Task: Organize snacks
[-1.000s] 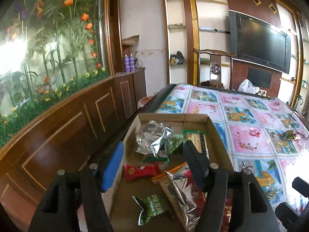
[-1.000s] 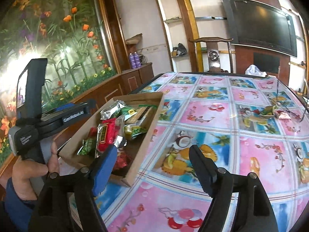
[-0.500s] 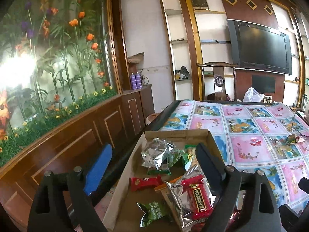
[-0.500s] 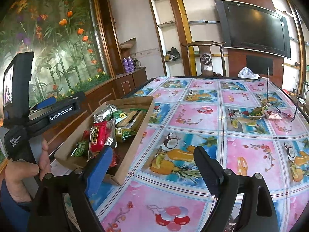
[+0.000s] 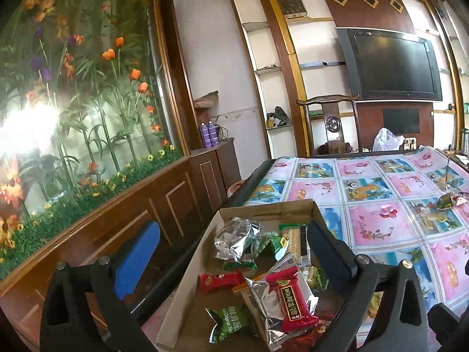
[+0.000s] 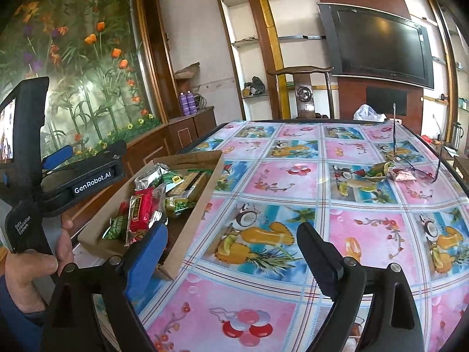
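Comparing with one second before, the left gripper (image 5: 234, 243) has its jaws much wider: they have just been opening, and now the blue pad (image 5: 137, 259) and the black finger (image 5: 331, 253) stand far apart with nothing pressed between them. The gripper hangs over the shallow brown cardboard box (image 5: 263, 209), which sits at the left edge of the table with the pink and blue fruit-pattern cloth (image 5: 381, 193). In this view the camera has also tilted up, so more of the wall, the clock and the dark television (image 5: 392, 64) shows than before.

Inside the box the snacks lie loose. A red packet with gold characters (image 5: 290, 299) lies on top of a silver foil bag (image 5: 263, 308); one second ago it was not visible there. Near them are a small red candy (image 5: 221, 281), a green tea candy (image 5: 230, 322) and a crumpled silver wrapper (image 5: 237, 237) at the far end.

The right gripper (image 6: 231, 243) has also been opening its jaws, and they are empty, above the bare cloth just beside the box (image 6: 202, 202). Two small snacks, one green (image 6: 379, 170) and one pink (image 6: 403, 174), rest far across the table, well apart from the box, as before. A person's hand (image 6: 32, 267) holds the left gripper's handle.
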Demonstrator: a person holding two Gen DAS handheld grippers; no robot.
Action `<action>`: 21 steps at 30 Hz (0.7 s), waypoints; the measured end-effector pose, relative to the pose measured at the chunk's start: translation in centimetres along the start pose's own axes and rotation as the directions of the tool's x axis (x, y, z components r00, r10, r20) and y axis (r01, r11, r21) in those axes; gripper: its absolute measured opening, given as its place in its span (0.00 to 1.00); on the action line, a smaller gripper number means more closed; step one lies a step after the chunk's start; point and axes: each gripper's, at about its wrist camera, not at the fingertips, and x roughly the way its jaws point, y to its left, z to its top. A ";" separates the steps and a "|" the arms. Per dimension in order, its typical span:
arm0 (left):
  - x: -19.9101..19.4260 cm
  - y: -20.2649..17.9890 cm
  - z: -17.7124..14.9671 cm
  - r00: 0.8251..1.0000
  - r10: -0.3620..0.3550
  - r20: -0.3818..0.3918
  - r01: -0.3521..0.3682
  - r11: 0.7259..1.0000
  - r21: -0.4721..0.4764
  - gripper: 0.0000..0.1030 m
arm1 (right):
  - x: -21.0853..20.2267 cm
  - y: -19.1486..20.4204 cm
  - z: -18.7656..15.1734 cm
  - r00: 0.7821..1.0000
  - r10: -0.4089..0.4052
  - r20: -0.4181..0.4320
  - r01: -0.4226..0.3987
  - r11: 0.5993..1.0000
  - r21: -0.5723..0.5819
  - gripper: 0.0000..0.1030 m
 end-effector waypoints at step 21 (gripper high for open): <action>-2.6 -7.5 -1.6 0.968 -0.231 -0.094 0.241 0.963 0.120 1.00 | -3.0 -5.4 -0.5 0.989 -0.151 0.009 0.149 0.985 0.090 0.92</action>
